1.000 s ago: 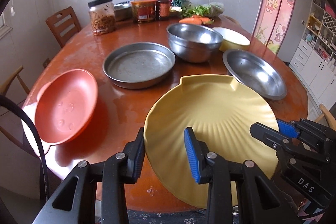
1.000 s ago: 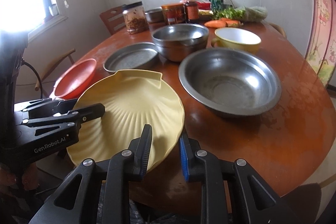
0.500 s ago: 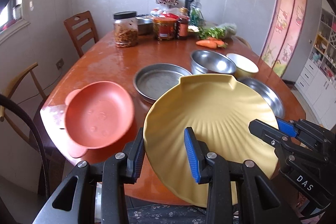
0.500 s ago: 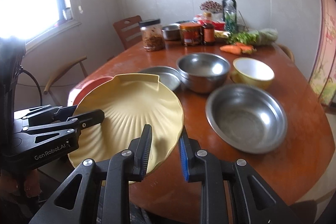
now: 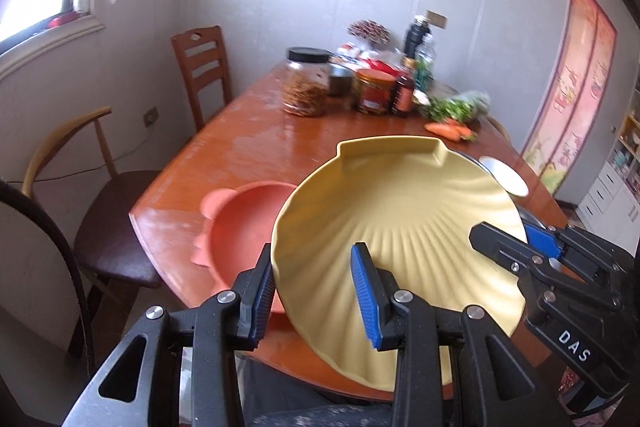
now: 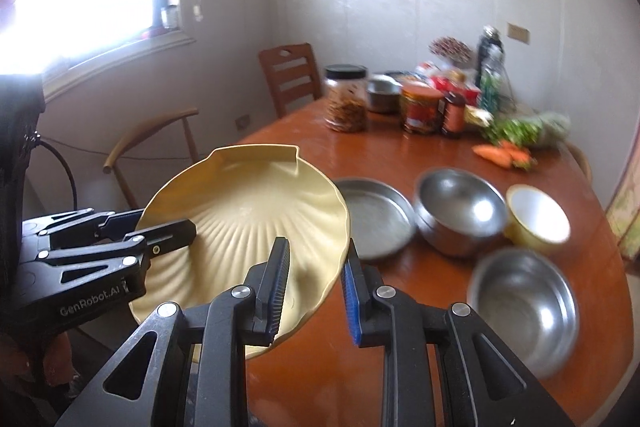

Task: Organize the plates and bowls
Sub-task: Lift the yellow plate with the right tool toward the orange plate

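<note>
A yellow shell-shaped plate [image 5: 404, 223] is held up in the air above the table's near edge, tilted. My left gripper [image 5: 314, 291] is shut on its left rim and my right gripper [image 6: 316, 287] is shut on its right rim; the plate also shows in the right wrist view [image 6: 248, 219]. Below it an orange-red plate [image 5: 240, 227] lies on the brown table [image 5: 248, 147]. A flat steel pan [image 6: 376, 215], a deep steel bowl [image 6: 460, 211], a yellow bowl [image 6: 536, 215] and a wide steel bowl [image 6: 524, 307] sit on the table.
Jars [image 5: 304, 83], bottles [image 5: 416, 39], greens [image 5: 456, 107] and carrots [image 5: 448, 129] crowd the table's far end. Wooden chairs [image 5: 200, 67] stand along the left side under a window. A white cabinet [image 5: 608, 195] is at the far right.
Both grippers have lifted the yellow plate off the table and raised it high, pulling back toward the near edge. The table's dishes now look smaller and further below.
</note>
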The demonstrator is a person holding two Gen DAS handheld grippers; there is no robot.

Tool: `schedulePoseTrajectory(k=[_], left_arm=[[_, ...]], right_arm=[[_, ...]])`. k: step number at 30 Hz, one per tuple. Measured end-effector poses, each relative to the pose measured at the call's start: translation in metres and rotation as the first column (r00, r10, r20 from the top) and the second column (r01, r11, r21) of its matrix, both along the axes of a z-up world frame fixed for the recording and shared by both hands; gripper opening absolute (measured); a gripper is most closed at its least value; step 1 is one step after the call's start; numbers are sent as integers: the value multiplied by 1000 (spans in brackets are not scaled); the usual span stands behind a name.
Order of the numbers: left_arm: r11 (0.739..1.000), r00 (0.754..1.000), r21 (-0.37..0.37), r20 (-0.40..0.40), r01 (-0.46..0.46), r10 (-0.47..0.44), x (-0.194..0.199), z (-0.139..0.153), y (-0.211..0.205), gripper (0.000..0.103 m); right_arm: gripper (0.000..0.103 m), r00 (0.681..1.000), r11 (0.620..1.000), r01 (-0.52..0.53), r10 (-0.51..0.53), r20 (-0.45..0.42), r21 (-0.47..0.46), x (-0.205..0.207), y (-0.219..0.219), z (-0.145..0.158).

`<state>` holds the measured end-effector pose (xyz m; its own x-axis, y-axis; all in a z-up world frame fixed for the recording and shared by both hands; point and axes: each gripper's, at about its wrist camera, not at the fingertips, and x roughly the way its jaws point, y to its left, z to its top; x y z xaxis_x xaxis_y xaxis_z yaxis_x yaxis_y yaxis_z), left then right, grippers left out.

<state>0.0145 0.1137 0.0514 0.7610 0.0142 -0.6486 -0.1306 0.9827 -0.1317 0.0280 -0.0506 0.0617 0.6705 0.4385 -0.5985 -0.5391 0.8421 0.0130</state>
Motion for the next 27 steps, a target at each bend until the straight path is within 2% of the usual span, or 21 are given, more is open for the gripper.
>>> schedulePoseTrajectory(k=[5, 12, 18, 22, 27], left_arm=[[998, 998, 2, 12, -65, 65, 6, 4, 30, 38], [994, 994, 34, -6, -108, 108, 30, -8, 59, 40], [994, 992, 27, -64, -110, 111, 55, -31, 74, 40], [994, 990, 48, -92, -103, 107, 71, -43, 77, 40], [995, 989, 57, -112, -85, 92, 86, -51, 78, 40]], right_arm=[[27, 998, 998, -56, 56, 6, -9, 12, 35, 1], [28, 996, 996, -91, 90, -25, -8, 32, 72, -11], [28, 993, 996, -87, 86, -86, -10, 49, 89, -38], [28, 991, 997, -80, 77, -105, -23, 55, 93, -53], [28, 989, 997, -70, 65, -130, -31, 61, 95, -68]])
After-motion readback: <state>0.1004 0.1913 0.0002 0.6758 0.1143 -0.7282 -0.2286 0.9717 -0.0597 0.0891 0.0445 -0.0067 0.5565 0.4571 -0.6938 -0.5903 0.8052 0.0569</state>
